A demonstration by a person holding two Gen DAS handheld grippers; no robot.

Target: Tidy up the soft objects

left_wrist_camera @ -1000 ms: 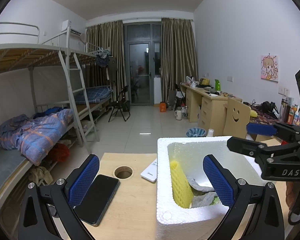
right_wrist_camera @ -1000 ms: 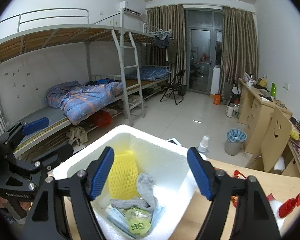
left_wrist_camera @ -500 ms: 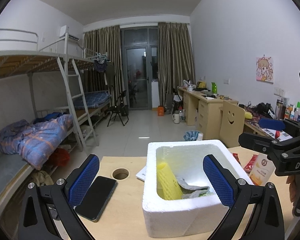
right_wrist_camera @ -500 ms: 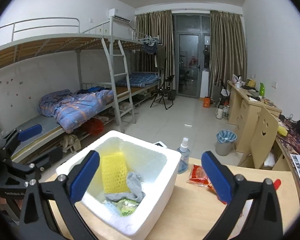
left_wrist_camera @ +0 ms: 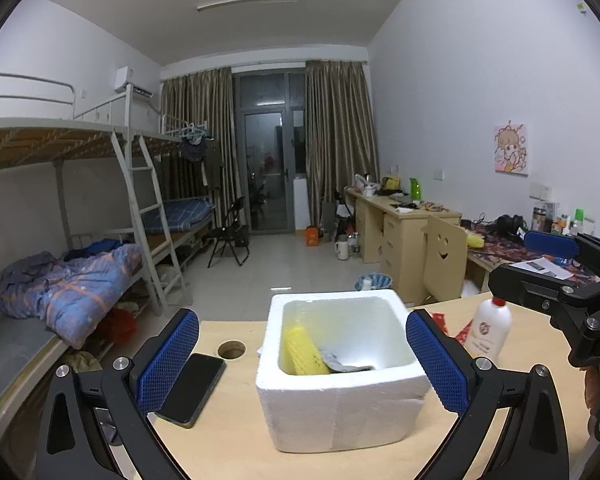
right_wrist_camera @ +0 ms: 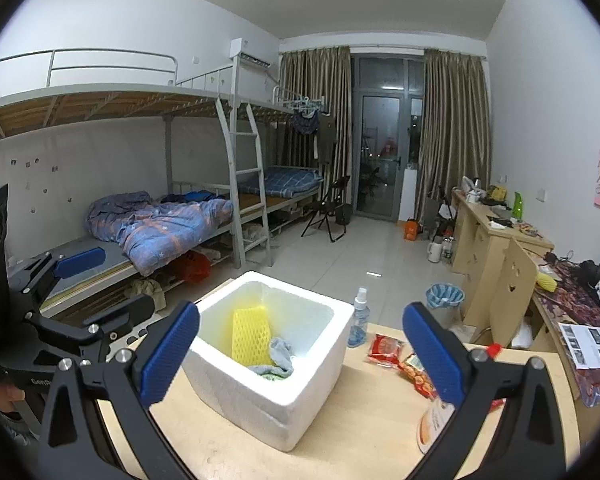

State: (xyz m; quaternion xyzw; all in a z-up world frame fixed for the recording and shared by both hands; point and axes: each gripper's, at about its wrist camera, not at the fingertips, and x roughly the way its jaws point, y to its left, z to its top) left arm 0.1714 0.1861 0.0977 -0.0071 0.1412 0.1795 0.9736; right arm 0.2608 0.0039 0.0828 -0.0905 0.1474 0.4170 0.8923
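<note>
A white foam box [left_wrist_camera: 342, 376] is seen on the wooden table [left_wrist_camera: 228, 444], directly ahead of both tongs. Inside it, a yellow foam net sleeve [right_wrist_camera: 251, 336] is leaned against the wall nearer the left gripper, a grey cloth [right_wrist_camera: 282, 354] is crumpled beside it, and a green item beneath is only partly shown.

The left gripper [left_wrist_camera: 302, 364] is held spread wide in front of the box, its blue pads [left_wrist_camera: 168, 360] apart from the foam; nothing is pinched. The right gripper [right_wrist_camera: 300, 350] is likewise held at full spread, having just been opened over the last moment, with nothing between its pads [right_wrist_camera: 432, 350] but the view of the box beyond.

A black phone [left_wrist_camera: 192, 388] is laid flat just past the left gripper's left finger, near a round hole [left_wrist_camera: 231, 349] in the tabletop. Beyond the right gripper's right finger, red snack packets [right_wrist_camera: 384, 350] and a white bottle with a red cap [left_wrist_camera: 490, 330] are set on the table; a clear spray bottle [right_wrist_camera: 358, 320] is stood just beside the box's far corner. Behind the table, a bunk bed [right_wrist_camera: 160, 216] with a blue quilt is seen well apart.
</note>
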